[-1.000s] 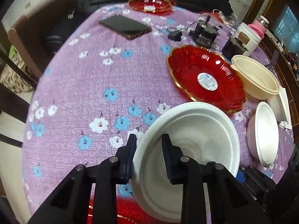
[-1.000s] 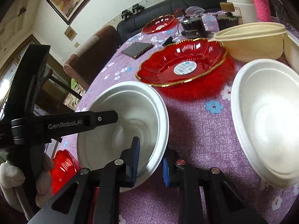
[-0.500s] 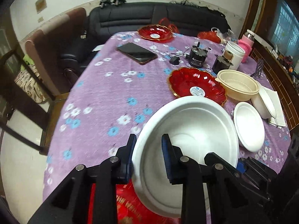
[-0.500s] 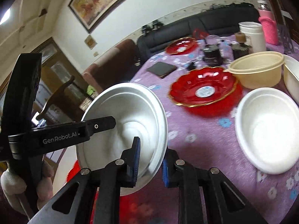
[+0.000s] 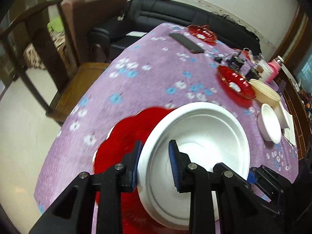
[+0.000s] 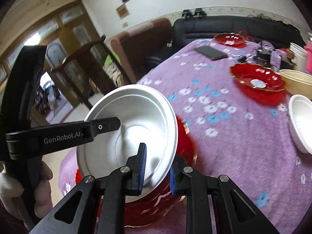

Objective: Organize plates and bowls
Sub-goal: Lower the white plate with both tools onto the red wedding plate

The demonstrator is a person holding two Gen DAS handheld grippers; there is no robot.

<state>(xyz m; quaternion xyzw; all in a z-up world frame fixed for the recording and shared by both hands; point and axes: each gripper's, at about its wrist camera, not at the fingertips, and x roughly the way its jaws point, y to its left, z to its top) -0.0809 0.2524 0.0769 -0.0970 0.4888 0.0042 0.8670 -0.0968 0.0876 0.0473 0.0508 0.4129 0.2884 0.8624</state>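
Gripping the white bowl (image 5: 197, 136) by opposite edges of its rim, both tongs stay clamped: left gripper (image 5: 155, 163) on its near-left rim, right gripper (image 6: 156, 168) on the other side, one pad inside and one outside each. Bowl is lifted and tilted, now over a red plate (image 5: 124, 136) at the near end of the purple tablecloth (image 5: 148, 81); a second ago that plate was barely visible under the bowl. Second red plate (image 6: 257, 81), beige bowl (image 6: 298, 81) and small white bowl (image 6: 300, 120) now sit well beyond the held bowl, farther than before. Phone (image 5: 186, 42) far beyond it. Gloved hand (image 6: 11, 187) holds the left tool.
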